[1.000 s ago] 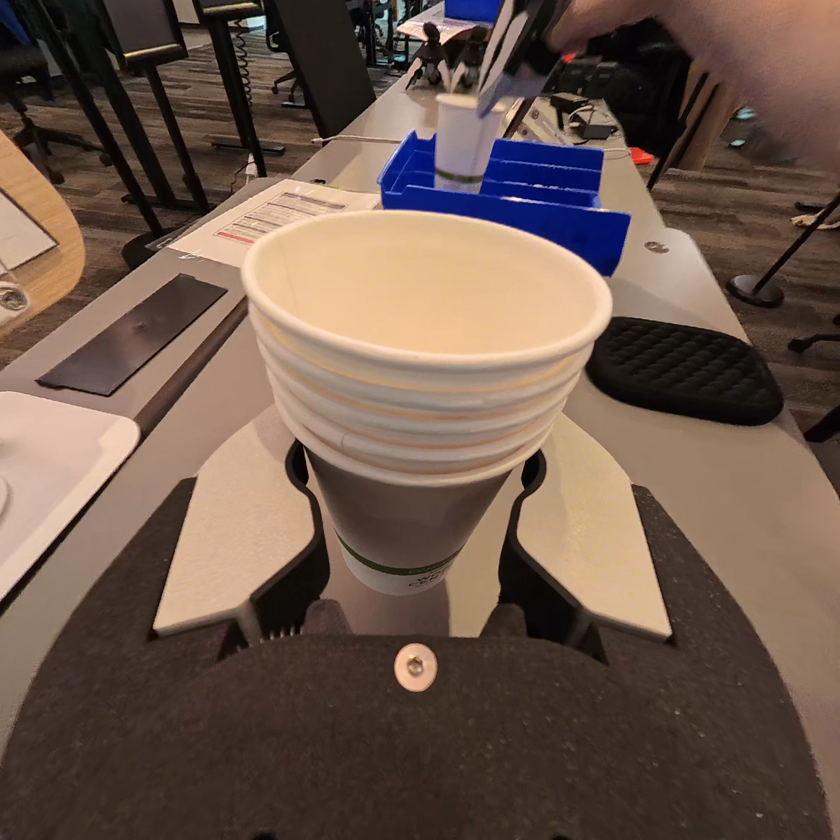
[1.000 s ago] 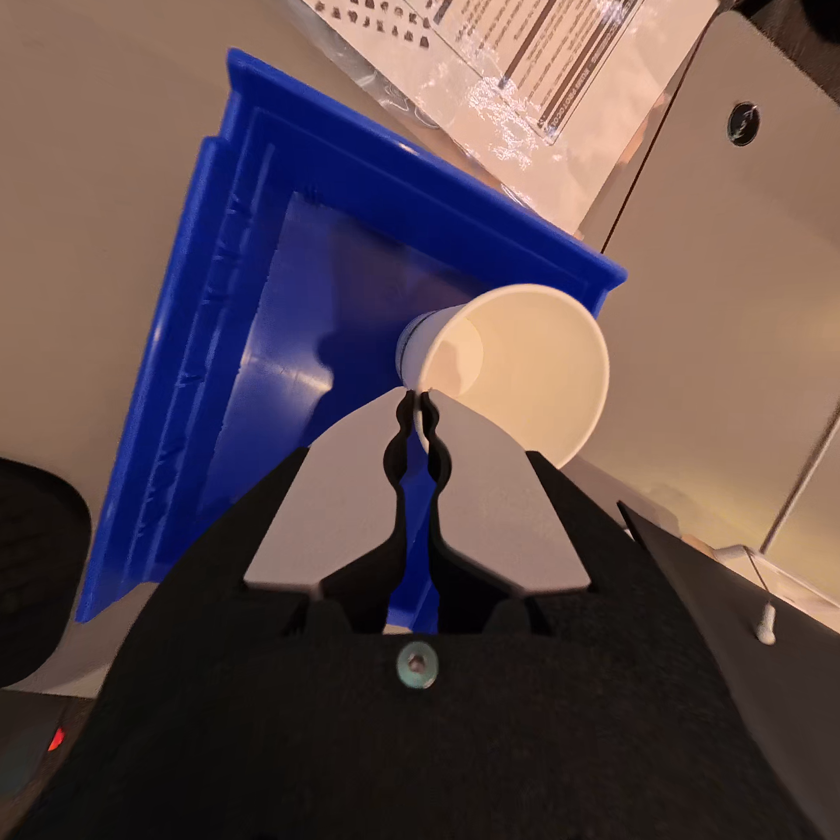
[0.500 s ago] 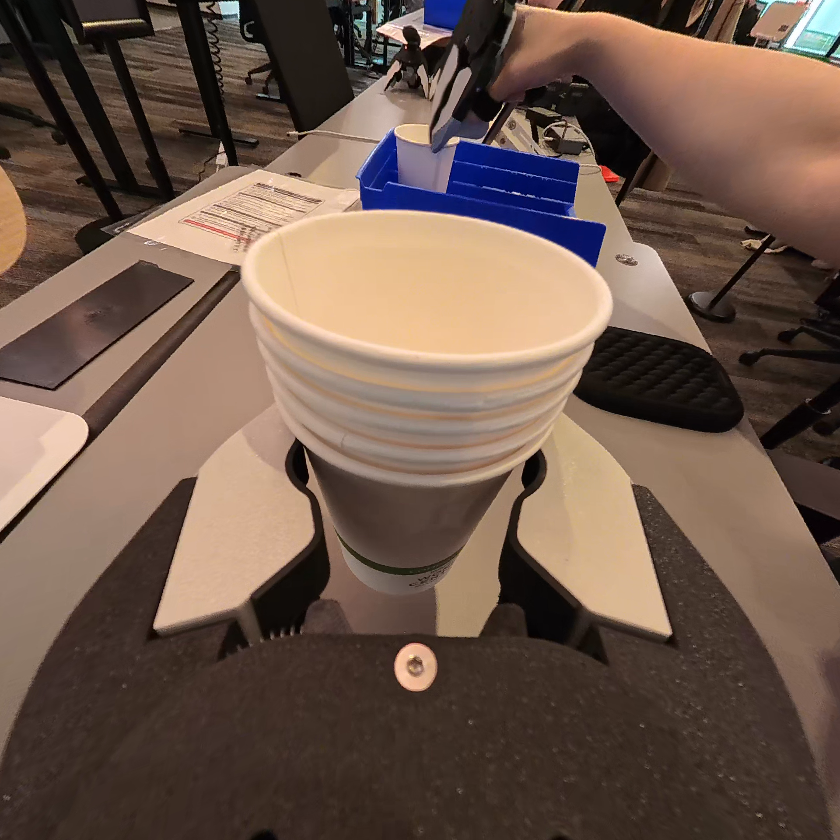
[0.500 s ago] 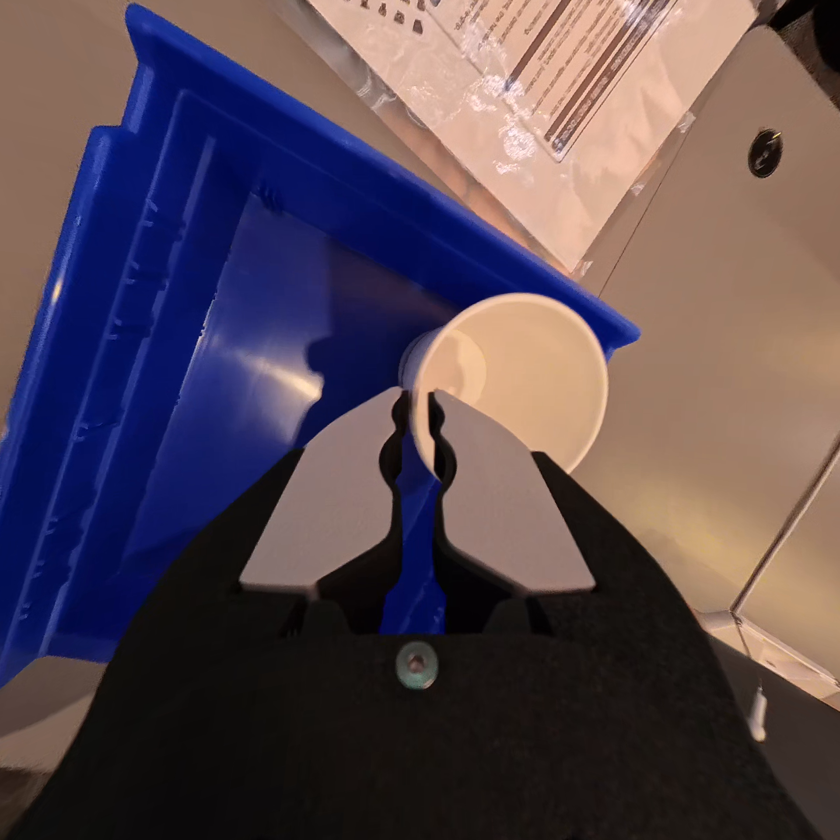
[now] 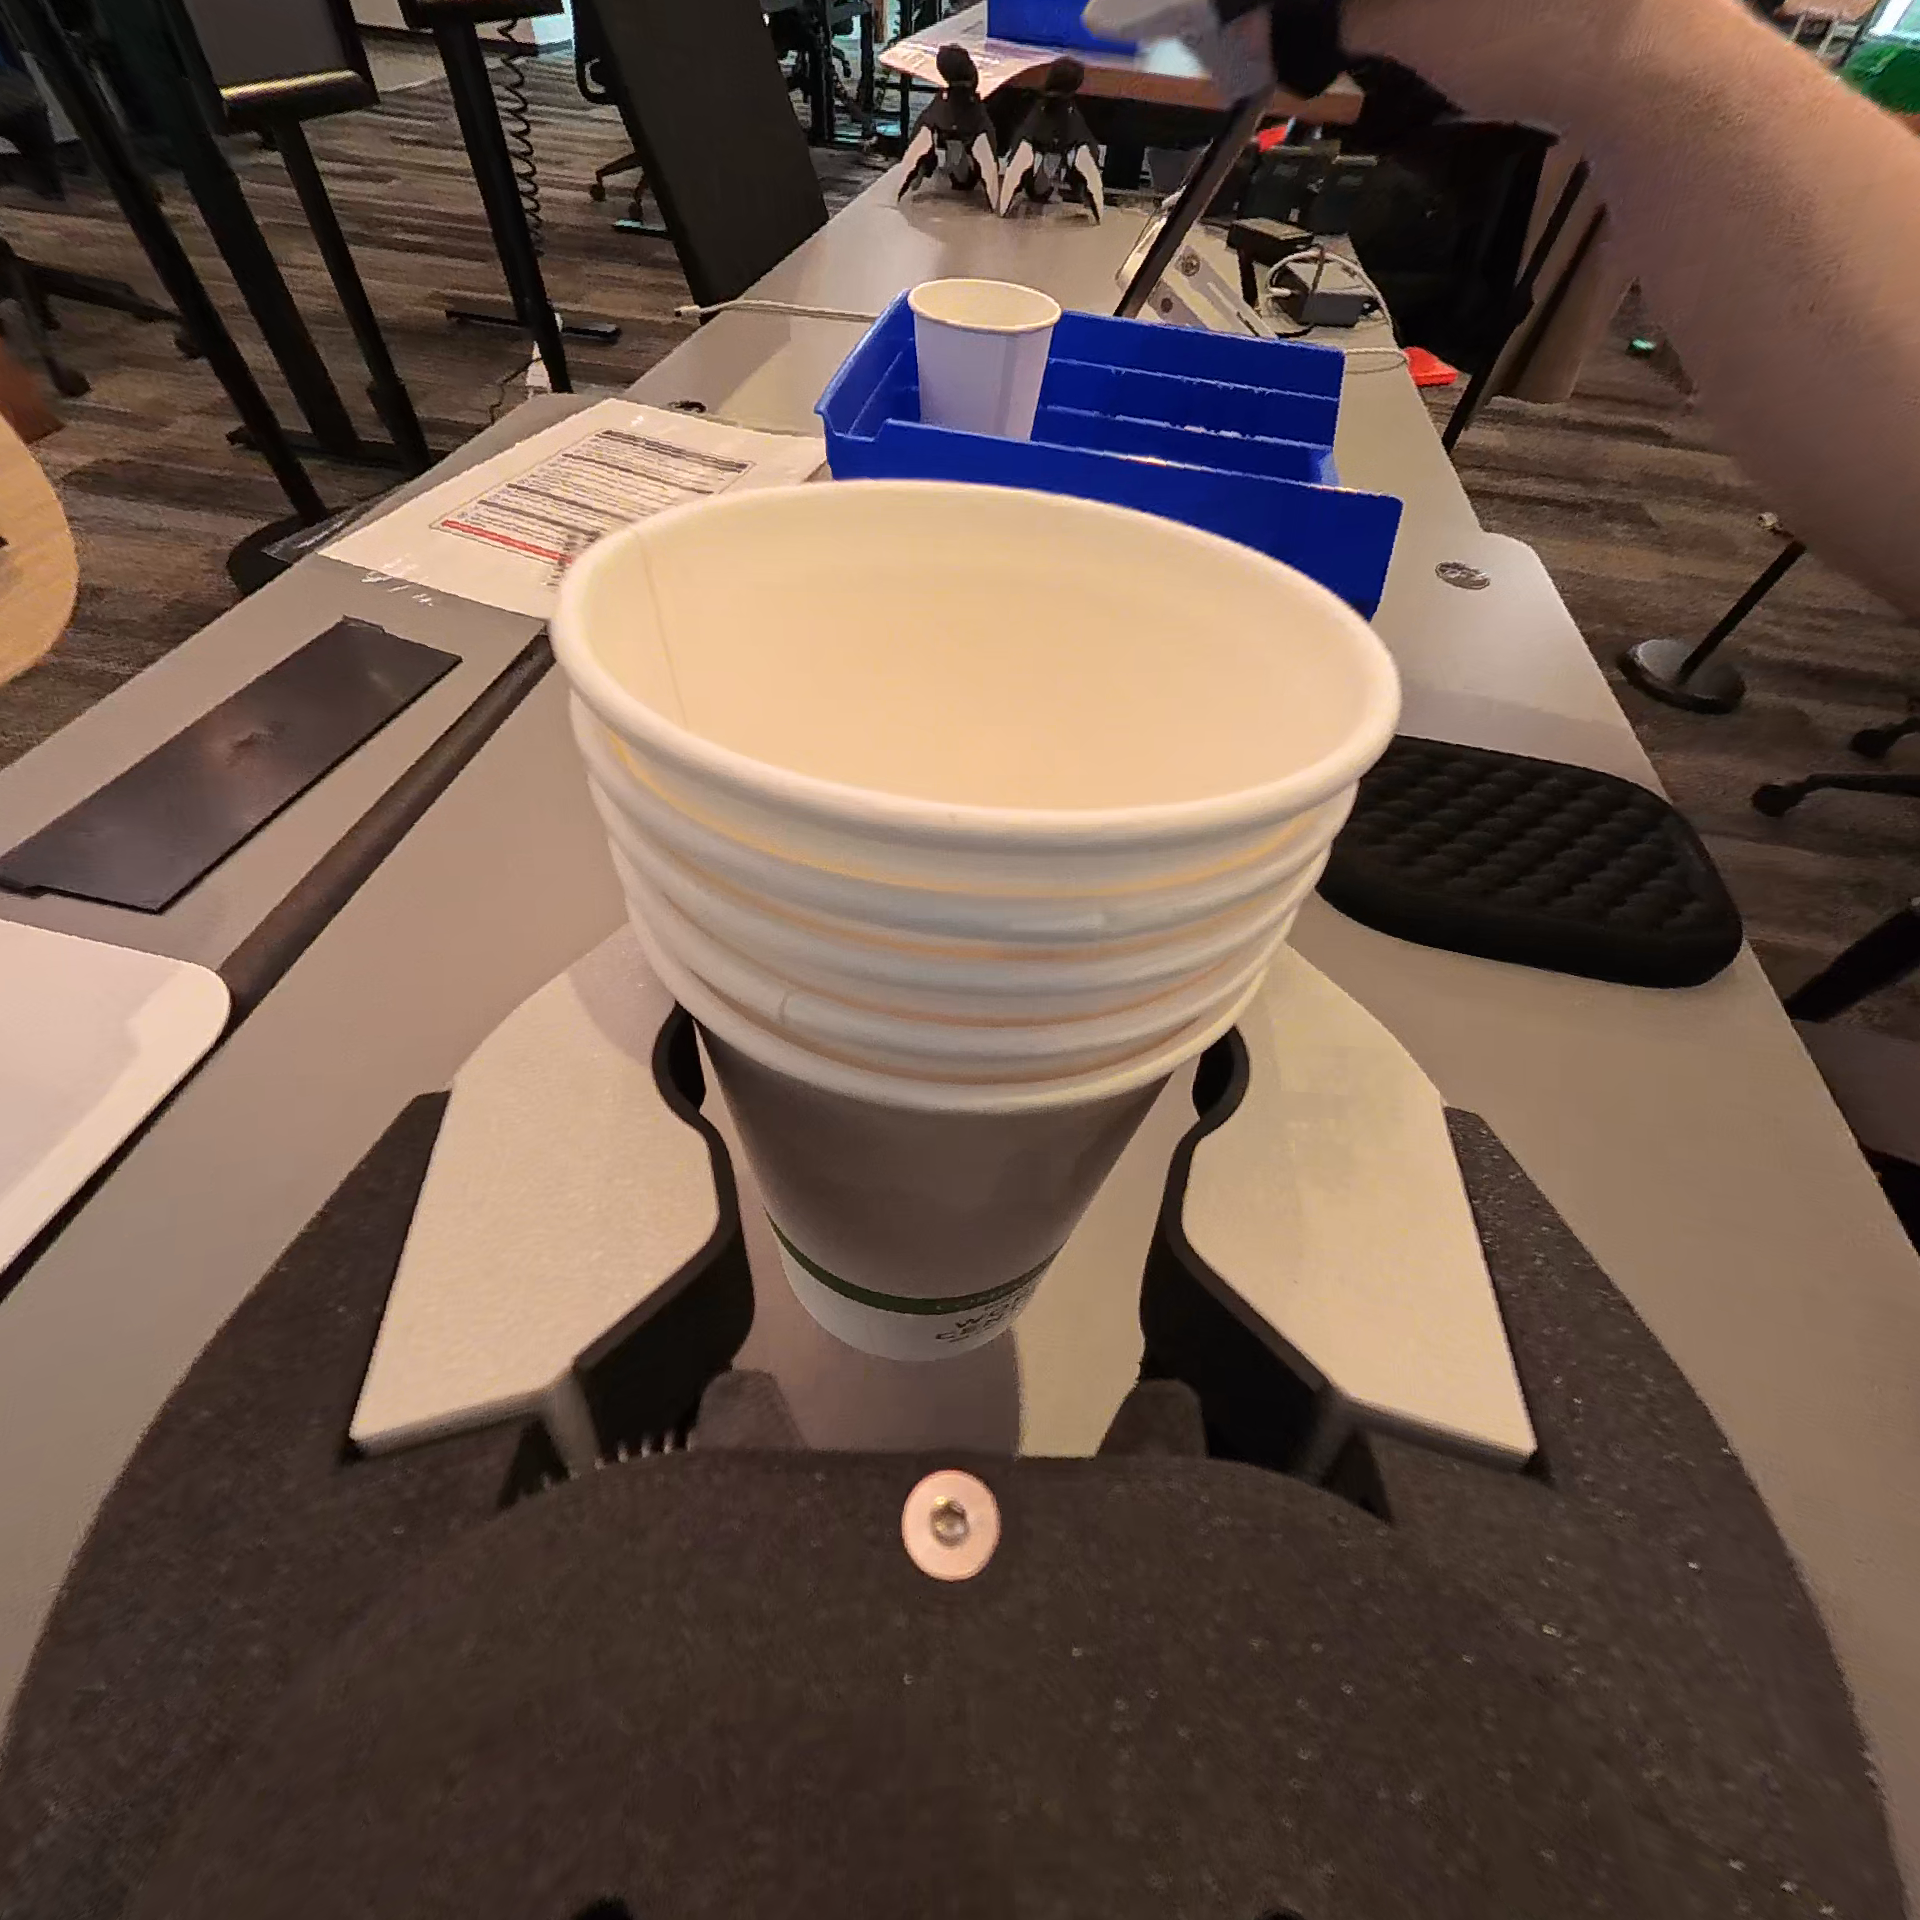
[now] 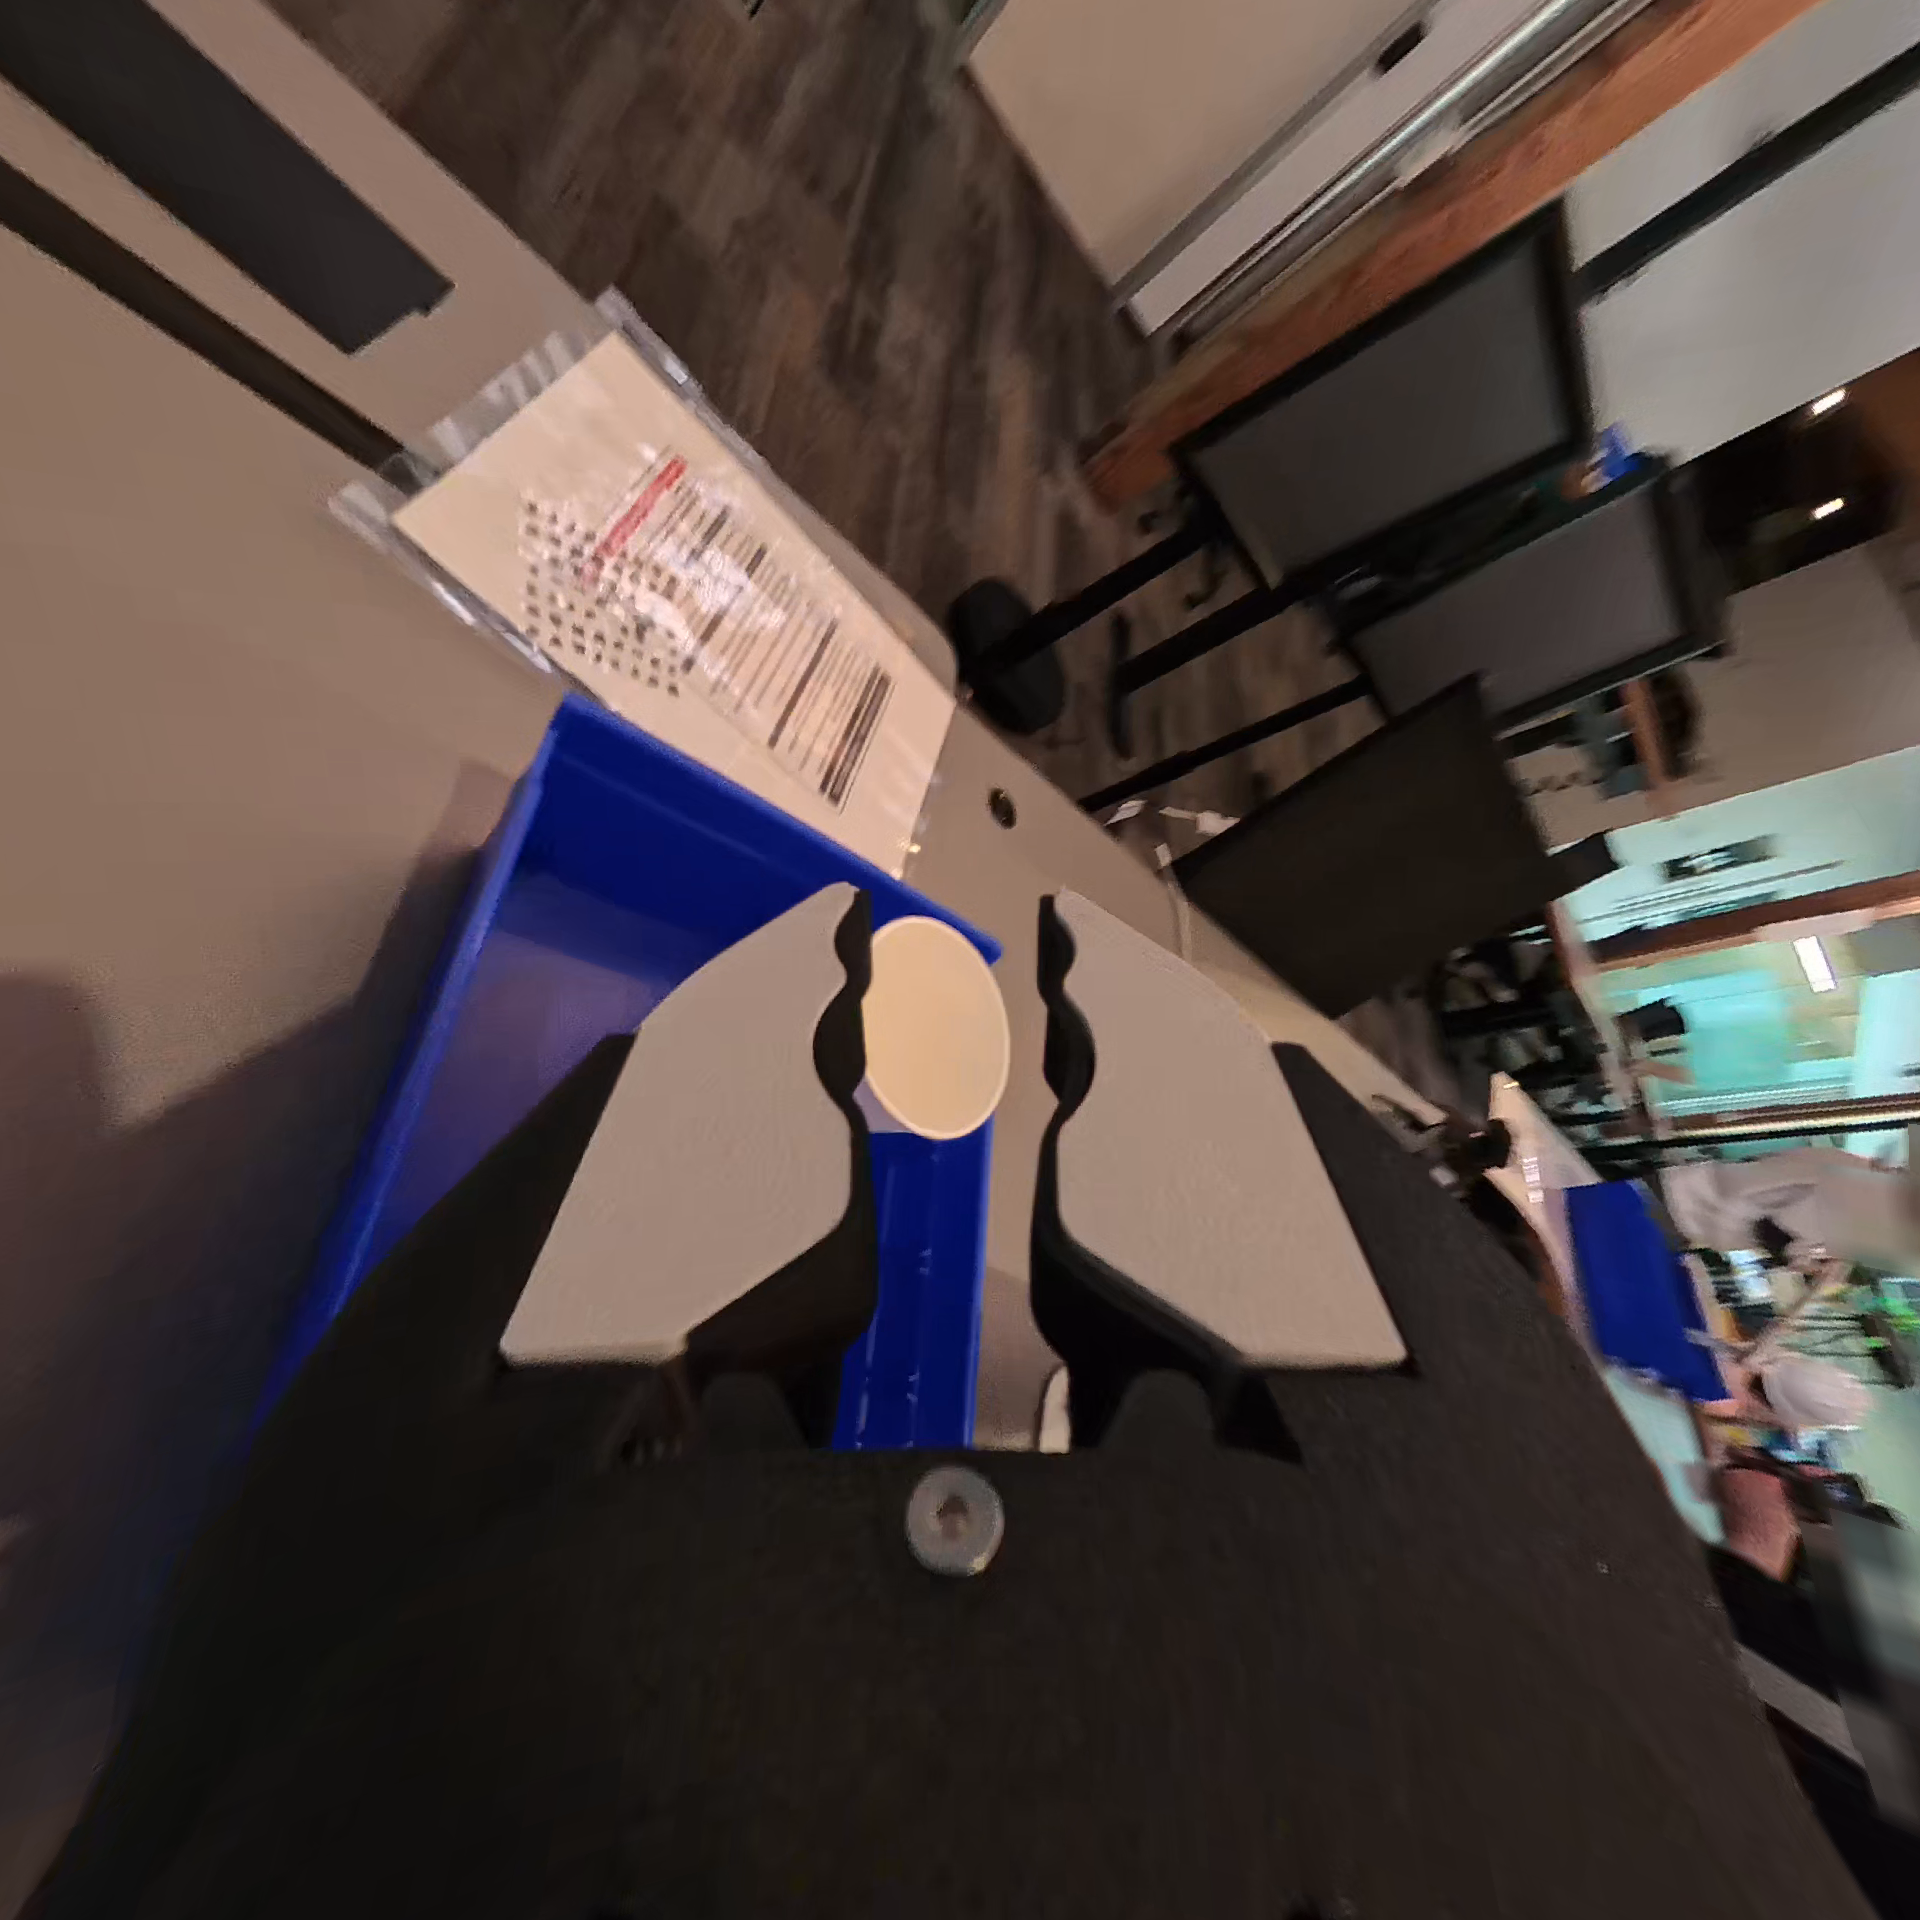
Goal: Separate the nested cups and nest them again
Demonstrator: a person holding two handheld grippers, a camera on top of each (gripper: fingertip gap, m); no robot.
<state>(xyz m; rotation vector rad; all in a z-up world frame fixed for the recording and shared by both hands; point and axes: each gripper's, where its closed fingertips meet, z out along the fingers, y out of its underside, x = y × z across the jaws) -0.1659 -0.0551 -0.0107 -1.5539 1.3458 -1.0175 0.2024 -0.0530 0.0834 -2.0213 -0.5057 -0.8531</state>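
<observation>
Closest to me, my left gripper (image 5: 951,1174) is clamped on the lower wall of the nested stack of cups (image 5: 961,883), which stands upright between its fingers with several rims showing one over another. To do this step well, I judge I should hold that stack steady and level, bring the right gripper back over it, and pinch only the top rim, so that one cup lifts off without dragging the next. Farther along the grey table (image 5: 312,1018), one single cup (image 5: 982,353) stands upright in the left end compartment of the blue bin (image 5: 1195,468), free of any grip. My right gripper (image 6: 948,914) hangs above that bin with its jaws apart and nothing between them; in its own view the single cup (image 6: 935,1023) lies below and just beyond the fingertips, not touching either one.
</observation>
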